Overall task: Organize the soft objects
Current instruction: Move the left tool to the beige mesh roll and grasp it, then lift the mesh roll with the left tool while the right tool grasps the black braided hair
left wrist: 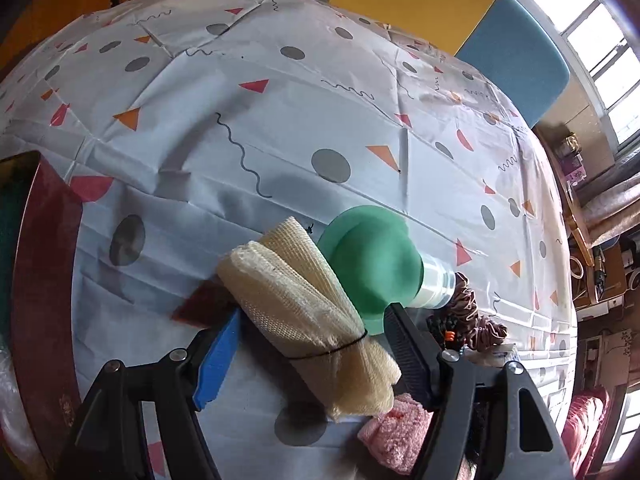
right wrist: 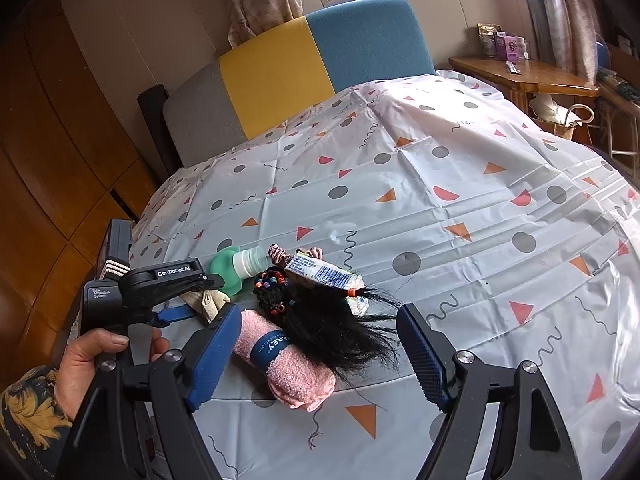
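Left tongs [left wrist: 308, 344] stand spread, pointing steeply down over a cream mesh cloth bundle [left wrist: 304, 304] tied with a thin black band; the bundle lies between the two fingers, and neither pad visibly presses on it, so released. Just beyond the bundle, a green squeeze bulb with clear neck [left wrist: 372, 264] lies on its side on the patterned tablecloth [left wrist: 280, 120] covering the worktop. A brown scrunchie [left wrist: 468, 304] sits against the bulb's neck. At the left edge of this view, a dark red box [left wrist: 48, 280], wall only visible. Right tongs [right wrist: 316, 344] also spread and released, hovering above a rolled pink towel with dark blue band [right wrist: 280, 364] and a black hair piece with coloured beads [right wrist: 332, 320]; hair strands drape over the towel. A blue-and-white printed packet [right wrist: 324, 274] rests tilted on the pile behind the hair. All soft items are clustered at the near left part of the worktop, touching or overlapping. A hand [right wrist: 96, 356] with a floral sleeve [right wrist: 28, 408] grips the left tool's handle. Yellow, blue and grey chair backs [right wrist: 312, 68] stand beyond the far edge.
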Demonstrator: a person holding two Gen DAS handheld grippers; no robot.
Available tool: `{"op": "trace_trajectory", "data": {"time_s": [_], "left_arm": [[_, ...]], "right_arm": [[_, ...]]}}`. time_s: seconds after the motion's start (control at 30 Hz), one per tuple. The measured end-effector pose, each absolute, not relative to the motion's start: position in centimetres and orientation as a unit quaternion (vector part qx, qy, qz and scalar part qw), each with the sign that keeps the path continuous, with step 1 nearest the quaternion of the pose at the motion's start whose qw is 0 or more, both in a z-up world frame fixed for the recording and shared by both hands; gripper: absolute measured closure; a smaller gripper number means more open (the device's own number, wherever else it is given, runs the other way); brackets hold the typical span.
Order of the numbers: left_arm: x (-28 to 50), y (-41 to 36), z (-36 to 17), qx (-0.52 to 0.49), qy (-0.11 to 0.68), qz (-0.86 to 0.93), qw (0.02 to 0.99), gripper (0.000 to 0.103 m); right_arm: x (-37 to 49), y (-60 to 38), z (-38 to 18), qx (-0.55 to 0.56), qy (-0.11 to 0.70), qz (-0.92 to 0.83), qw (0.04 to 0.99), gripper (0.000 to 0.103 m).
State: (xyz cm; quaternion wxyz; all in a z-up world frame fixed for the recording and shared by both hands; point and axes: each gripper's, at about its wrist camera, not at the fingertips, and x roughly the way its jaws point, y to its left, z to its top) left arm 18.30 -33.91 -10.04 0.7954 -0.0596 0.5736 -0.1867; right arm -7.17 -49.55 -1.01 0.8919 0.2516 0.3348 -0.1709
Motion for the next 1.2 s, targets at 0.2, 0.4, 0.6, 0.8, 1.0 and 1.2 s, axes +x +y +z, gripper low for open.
{"op": "trace_trajectory", "data": {"time_s": [0.2,0.4,0.6,0.8,1.0,1.2], "left_arm": [[16.1,-33.9,-9.1,0.000,0.562,-0.218,0.798,0.051],[10.0,-32.8,-7.8,0.111,0.553,-0.270,0.780,0.053],[3.0,-31.3,-8.0,0.194,0.550,-0.316,0.748,0.053],[-0.2,-30.9,-9.5,0.222,0.512,-0.310,0.770,0.052],[-0.7,-31.2,-9.6,0.228,0.477,-0.304,0.793,0.051],[-1.1,-30.3,-9.5,0.205,0.471,-0.310,0.800,0.051]], "right_arm": [[-7.2,-49.9,-1.4,0.246,0.341,-0.178,0.890,0.025],[-8.3,-51.5,-1.5,0.265,0.332,-0.203,0.882,0.027],[-8.6,-52.1,-1.4,0.275,0.329,-0.207,0.879,0.031],[-8.4,-51.3,-1.2,0.271,0.328,-0.181,0.887,0.034],[-8.1,-51.5,-2.0,0.277,0.340,-0.165,0.883,0.044],[-6.2,-49.0,-2.9,0.231,0.374,-0.112,0.891,0.060]]}}
